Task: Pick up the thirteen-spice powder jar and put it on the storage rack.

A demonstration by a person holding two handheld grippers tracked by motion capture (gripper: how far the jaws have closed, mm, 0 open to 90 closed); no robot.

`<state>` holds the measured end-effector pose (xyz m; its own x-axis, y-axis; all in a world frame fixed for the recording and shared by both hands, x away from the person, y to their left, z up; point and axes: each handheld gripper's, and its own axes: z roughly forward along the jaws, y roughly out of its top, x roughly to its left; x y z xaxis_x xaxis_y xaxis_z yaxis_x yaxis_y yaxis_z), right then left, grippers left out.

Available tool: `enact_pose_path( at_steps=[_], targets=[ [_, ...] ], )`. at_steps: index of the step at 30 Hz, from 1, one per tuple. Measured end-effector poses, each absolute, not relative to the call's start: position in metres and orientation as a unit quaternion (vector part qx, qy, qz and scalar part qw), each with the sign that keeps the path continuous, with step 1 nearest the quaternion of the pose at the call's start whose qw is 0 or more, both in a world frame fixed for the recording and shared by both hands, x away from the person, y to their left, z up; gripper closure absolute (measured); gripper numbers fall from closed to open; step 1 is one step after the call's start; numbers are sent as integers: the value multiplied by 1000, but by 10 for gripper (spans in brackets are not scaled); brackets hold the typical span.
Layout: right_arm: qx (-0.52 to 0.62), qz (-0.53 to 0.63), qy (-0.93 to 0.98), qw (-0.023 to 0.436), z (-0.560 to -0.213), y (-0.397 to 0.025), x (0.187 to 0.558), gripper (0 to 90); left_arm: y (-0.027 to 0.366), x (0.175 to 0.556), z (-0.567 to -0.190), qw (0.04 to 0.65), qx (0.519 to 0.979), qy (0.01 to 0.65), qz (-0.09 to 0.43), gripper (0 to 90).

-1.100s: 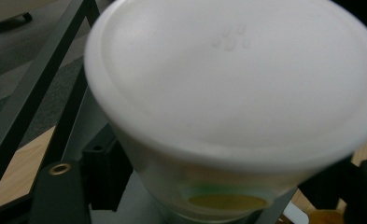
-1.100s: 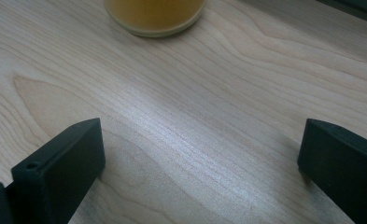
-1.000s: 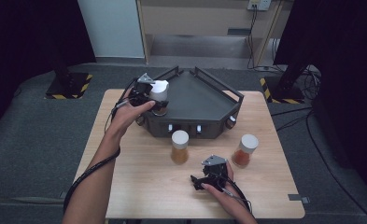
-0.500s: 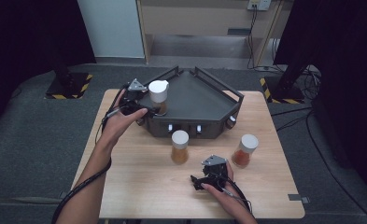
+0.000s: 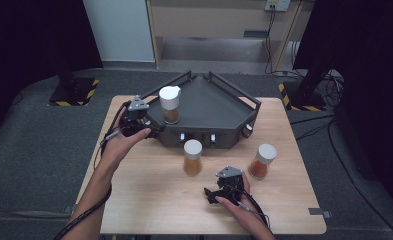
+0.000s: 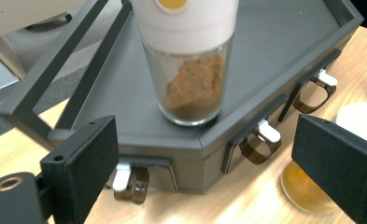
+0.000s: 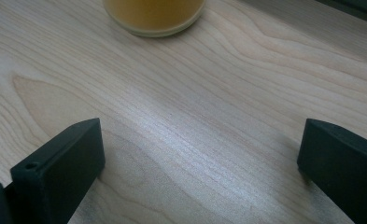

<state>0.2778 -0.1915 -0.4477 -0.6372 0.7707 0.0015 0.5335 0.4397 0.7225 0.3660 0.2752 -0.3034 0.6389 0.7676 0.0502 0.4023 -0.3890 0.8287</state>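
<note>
Left gripper (image 6: 209,158) hanging with jaws wide apart, facing the white-lidded glass jar of brown powder (image 6: 190,70) standing just ahead on the dark grey angular tray (image 6: 284,51); likely light, rigid, smooth and breakable, best being pinched around the glass below the lid.

A clear glass spice jar (image 5: 170,104) with a white cap stands upright, left of centre in the upper half of the high view, on the near-left part of the dark grey tray (image 5: 219,102). In the left gripper view the jar (image 6: 190,70) sits top centre, roughly half full of clumped brown powder.
</note>
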Motion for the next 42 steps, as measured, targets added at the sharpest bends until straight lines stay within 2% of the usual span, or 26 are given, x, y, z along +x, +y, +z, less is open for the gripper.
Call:
enact_pose_path(
  at_steps=[18, 42],
  targets=[
    [392, 356, 832, 167, -448, -191, 278, 6, 280, 338, -321, 391, 817, 363, 219, 47],
    [392, 356, 832, 167, -448, -191, 278, 6, 287, 311, -358, 402, 806, 389, 194, 46]
  ],
)
